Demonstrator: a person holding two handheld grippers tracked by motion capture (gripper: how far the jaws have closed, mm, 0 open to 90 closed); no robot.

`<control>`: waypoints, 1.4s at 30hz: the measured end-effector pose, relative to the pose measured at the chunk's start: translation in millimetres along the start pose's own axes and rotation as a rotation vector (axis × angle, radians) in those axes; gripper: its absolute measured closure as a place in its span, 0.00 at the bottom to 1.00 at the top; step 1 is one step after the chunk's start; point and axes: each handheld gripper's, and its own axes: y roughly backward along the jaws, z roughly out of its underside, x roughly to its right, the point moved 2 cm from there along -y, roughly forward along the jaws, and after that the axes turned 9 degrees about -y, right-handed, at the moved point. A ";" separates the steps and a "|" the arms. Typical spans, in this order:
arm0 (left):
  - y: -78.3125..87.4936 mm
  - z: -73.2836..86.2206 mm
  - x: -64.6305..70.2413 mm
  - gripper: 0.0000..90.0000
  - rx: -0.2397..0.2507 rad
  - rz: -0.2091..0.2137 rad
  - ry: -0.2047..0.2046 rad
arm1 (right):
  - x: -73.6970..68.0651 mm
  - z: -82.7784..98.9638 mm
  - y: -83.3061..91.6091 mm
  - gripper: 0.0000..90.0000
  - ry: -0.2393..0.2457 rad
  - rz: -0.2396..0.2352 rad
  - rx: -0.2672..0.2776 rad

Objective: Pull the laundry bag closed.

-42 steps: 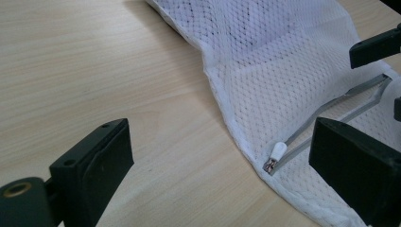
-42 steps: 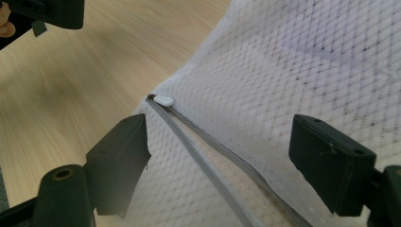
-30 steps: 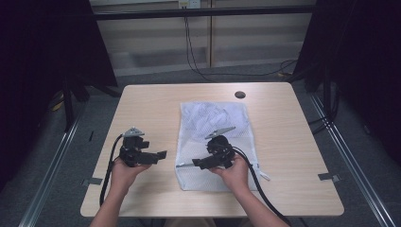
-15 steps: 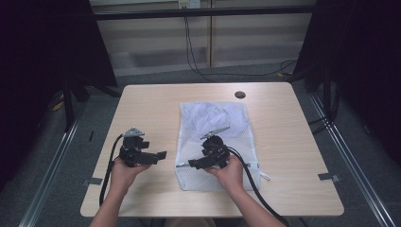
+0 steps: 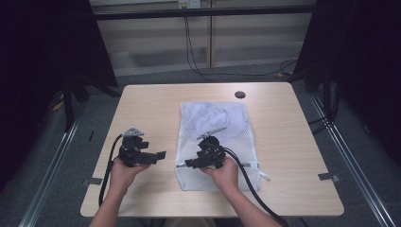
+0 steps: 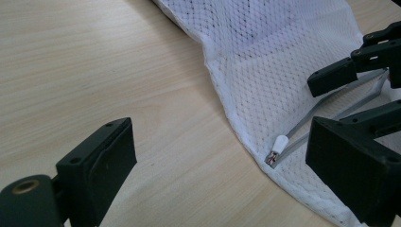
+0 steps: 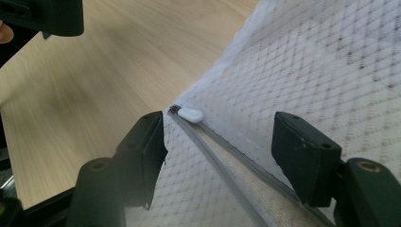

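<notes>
We are holding the right tongs [image 5: 189, 163] over the near left corner of the white mesh bag [image 5: 222, 120], which is lying flat in the middle of the counter [image 5: 151, 104]. Their jaws have just been closing, with the zipper pull [image 7: 190, 114] sitting between them untouched. We are keeping the left tongs [image 5: 161, 155] wide apart over bare wood, just beside the bag.

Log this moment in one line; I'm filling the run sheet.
right gripper: open, closing, fingers astride zipper pull | left gripper: open, over bare table | mesh bag: flat
</notes>
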 end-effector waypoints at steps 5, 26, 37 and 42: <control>1.1 0.4 -1.0 0.10 0.000 -0.001 0.001 | -2.7 -0.7 -5.1 0.46 -0.015 -0.013 -0.003; 3.9 0.4 -4.4 0.10 0.008 -0.009 0.007 | -8.7 -4.4 -26.9 0.70 -0.084 -0.068 -0.062; 3.7 0.8 -4.4 0.10 0.012 -0.002 0.012 | -9.5 -6.8 -36.8 0.70 -0.088 -0.067 -0.071; 3.9 0.9 -4.4 0.10 0.018 -0.005 0.019 | -12.4 -6.6 -38.6 0.70 -0.103 -0.088 -0.077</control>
